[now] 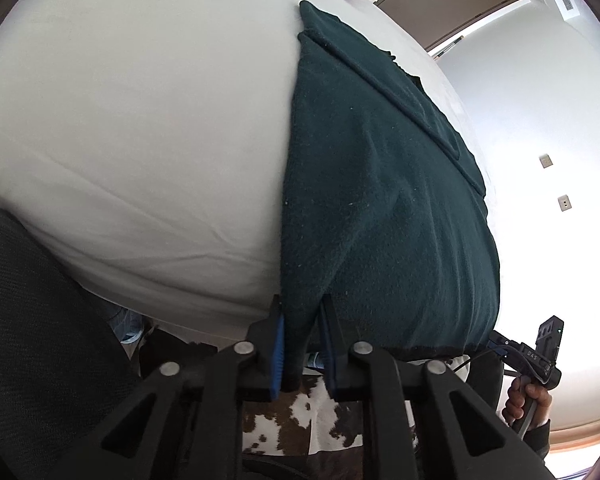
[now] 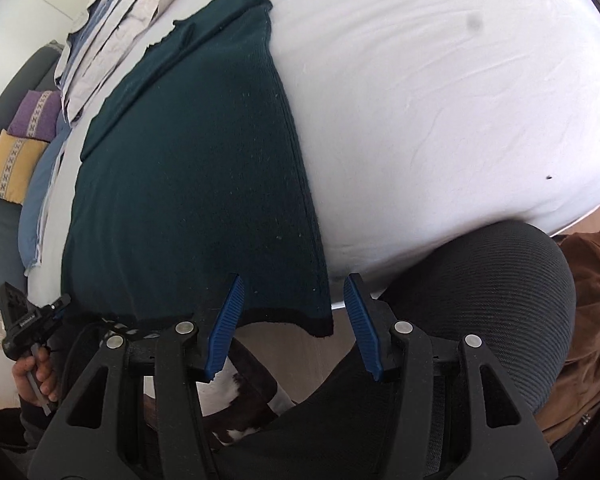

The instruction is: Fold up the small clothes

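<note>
A dark green knit garment (image 1: 380,184) lies spread on the white bed (image 1: 140,120), its hem hanging over the near edge. My left gripper (image 1: 302,344) is shut on the garment's near left corner, cloth pinched between the blue pads. In the right wrist view the same garment (image 2: 188,168) fills the left half. My right gripper (image 2: 296,324) is open, its blue pads (image 2: 228,320) either side of the garment's near right corner, which hangs between them untouched. The right gripper also shows in the left wrist view (image 1: 536,356), and the left gripper in the right wrist view (image 2: 24,320).
Folded pale clothes (image 2: 108,28) are stacked at the bed's far side. A dark sofa with purple (image 2: 36,114) and yellow (image 2: 10,168) cushions stands at the left. A dark mesh chair back (image 2: 492,300) sits close on the right. A cowhide rug (image 1: 300,412) lies below.
</note>
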`<state>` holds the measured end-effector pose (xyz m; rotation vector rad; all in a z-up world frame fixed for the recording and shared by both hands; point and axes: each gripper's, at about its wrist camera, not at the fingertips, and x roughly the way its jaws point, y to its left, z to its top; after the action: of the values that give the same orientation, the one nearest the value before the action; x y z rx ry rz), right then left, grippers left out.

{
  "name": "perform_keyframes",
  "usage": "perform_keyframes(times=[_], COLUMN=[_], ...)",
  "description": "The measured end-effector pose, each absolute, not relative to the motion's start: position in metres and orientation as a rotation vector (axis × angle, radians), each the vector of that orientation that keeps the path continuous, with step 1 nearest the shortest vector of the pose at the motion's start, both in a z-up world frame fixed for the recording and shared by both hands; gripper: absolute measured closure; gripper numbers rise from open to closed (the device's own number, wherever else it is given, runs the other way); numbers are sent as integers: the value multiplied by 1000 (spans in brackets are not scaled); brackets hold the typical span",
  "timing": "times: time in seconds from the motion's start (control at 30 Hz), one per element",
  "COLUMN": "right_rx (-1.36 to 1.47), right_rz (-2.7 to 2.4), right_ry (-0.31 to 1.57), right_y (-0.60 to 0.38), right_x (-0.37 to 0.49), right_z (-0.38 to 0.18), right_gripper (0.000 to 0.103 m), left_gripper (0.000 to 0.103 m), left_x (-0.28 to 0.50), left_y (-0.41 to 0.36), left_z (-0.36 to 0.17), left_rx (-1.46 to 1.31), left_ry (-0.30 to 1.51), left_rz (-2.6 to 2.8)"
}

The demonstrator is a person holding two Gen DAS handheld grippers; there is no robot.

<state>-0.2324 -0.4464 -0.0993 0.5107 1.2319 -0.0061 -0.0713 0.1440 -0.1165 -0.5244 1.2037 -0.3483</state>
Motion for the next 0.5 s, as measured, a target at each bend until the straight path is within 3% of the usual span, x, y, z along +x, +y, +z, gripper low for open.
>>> perform_keyframes(times=[0.07, 0.17, 0.23, 0.3, 0.5], right_rx=[504, 488, 494, 517, 565], right_rz=[4, 18, 27, 31, 62], right_ry=[1243, 1273, 1279, 1265, 1177], right_y=[-444, -440, -442, -447, -455], right_x=[-231, -227, -230, -237, -256], right_z=[-101, -107, -110, -110, -91], right_gripper=[55, 68, 84, 93, 98], left_gripper=[92, 94, 95, 96, 96], left_x=[-72, -72, -72, -74, -75], left_y=[145, 146, 146, 146, 145], left_z=[-115, -113, -111, -109, -99], left_rx=[-521, -510, -499, -489, -467], left_ry=[1199, 1192, 1187, 1177, 1151], left_rz=[-347, -347, -350, -351, -360])
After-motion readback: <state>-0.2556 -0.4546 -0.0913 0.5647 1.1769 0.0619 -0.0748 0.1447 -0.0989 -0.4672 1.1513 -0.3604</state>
